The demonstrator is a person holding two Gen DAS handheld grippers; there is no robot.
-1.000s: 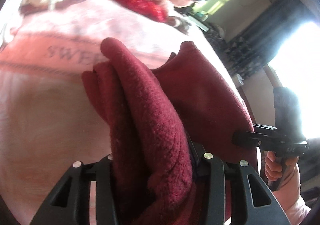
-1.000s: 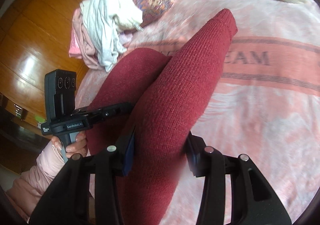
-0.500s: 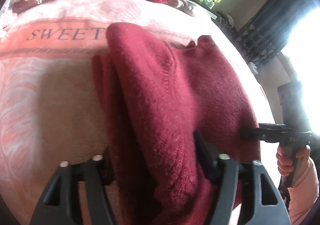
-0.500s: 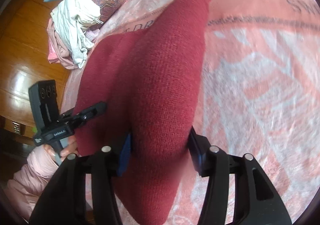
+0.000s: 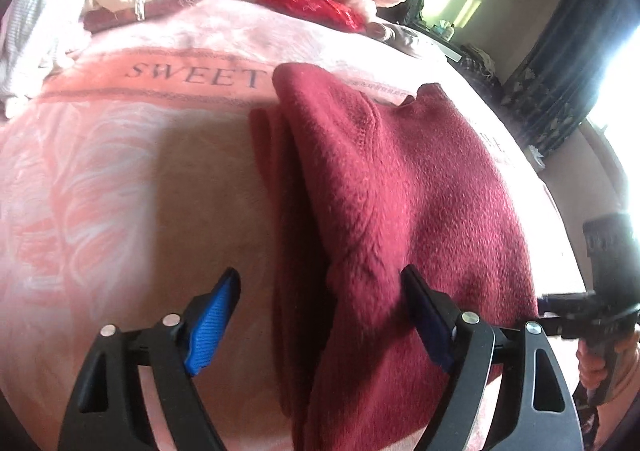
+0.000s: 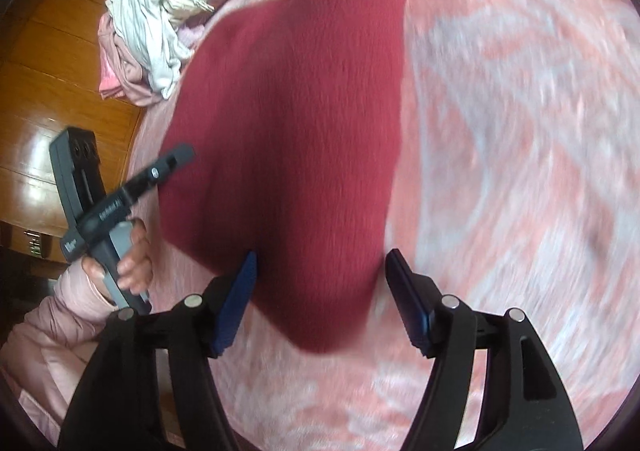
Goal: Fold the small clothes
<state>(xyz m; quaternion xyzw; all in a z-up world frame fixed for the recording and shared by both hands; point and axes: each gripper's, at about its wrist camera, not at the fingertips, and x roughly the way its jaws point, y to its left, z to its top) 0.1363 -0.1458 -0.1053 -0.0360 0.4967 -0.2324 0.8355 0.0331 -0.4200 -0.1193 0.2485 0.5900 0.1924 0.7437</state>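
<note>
The left gripper [image 5: 320, 315] is standing with its jaws spread wide, the folded edge of the dark red sweater [image 5: 392, 191] lying loose between its blue pads [image 5: 212, 315]. The right gripper [image 6: 320, 299] is likewise gaping wide over the sweater's [image 6: 304, 139] near corner, gripping nothing. The sweater is lying doubled over on the pink blanket [image 5: 120, 171], just below the word SWEET [image 5: 196, 75] printed there, well short of the heap of other clothes [image 6: 156, 11] at the blanket's far edge. By my judgement one fold is being let go here, and the next move is calling for a fresh grip on one end, to bring it across into a smaller bundle.
</note>
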